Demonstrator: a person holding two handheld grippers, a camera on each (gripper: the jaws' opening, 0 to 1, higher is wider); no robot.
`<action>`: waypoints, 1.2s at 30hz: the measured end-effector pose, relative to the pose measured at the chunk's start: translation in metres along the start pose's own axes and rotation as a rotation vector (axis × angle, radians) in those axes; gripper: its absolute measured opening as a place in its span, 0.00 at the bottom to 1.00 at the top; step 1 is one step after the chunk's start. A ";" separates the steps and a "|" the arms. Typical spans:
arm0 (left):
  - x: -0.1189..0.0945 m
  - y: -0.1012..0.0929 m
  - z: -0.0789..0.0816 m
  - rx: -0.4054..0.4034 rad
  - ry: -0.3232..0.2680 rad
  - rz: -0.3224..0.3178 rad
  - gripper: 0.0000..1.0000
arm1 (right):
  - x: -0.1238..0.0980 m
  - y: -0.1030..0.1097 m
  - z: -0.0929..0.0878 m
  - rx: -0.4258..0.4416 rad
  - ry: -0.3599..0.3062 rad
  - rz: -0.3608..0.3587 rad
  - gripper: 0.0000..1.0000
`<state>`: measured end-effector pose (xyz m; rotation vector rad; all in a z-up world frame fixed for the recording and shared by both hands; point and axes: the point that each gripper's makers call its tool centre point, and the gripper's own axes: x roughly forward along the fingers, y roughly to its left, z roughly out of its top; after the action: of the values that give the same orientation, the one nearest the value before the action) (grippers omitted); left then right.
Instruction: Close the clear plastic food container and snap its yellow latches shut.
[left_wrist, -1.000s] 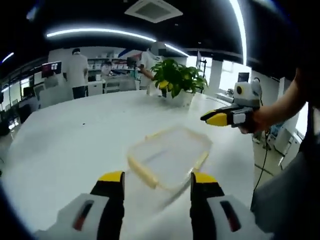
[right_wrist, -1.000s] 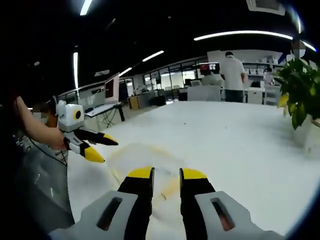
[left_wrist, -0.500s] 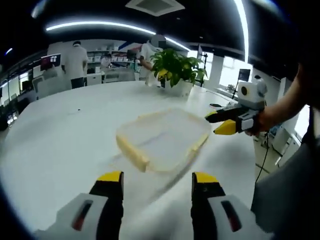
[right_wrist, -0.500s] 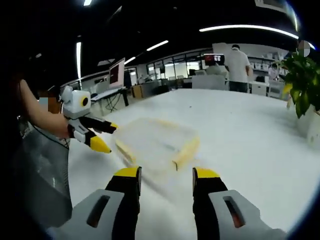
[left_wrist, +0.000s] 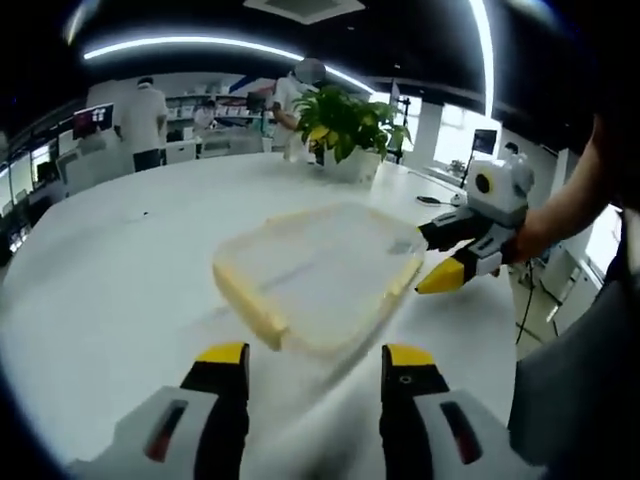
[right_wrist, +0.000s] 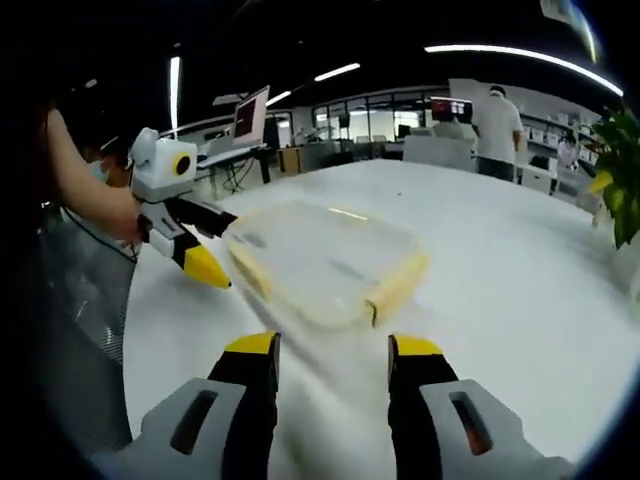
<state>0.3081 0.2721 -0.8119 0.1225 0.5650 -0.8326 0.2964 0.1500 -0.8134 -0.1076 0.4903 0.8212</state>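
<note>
Left gripper view: the clear container (left_wrist: 315, 275) sits on the white table (left_wrist: 110, 290) just ahead of the left gripper (left_wrist: 312, 362), whose jaws stand wide and empty. The right gripper (left_wrist: 440, 255) is at its far-right corner, also spread. The lid seems down; the yellow latches (right_wrist: 395, 285) look unsnapped, though blur hinders certainty.

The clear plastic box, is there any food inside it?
Through the clear plastic box nothing shows inside; only the white table shows through it. The picture is blurry, so something small or see-through could be missed. Its yellow latches hide a little of the edges.
</note>
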 end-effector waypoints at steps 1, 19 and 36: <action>0.002 0.002 0.001 0.001 0.000 -0.001 0.48 | 0.001 0.000 0.000 -0.001 0.001 0.001 0.42; 0.003 0.012 -0.002 0.000 0.032 0.010 0.42 | 0.013 0.000 0.005 0.001 0.040 -0.019 0.37; -0.010 0.060 -0.009 0.009 0.065 0.061 0.41 | 0.056 0.013 0.026 0.000 0.094 -0.012 0.36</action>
<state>0.3426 0.3220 -0.8212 0.1747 0.6160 -0.7741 0.3286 0.2039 -0.8148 -0.1497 0.5773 0.8073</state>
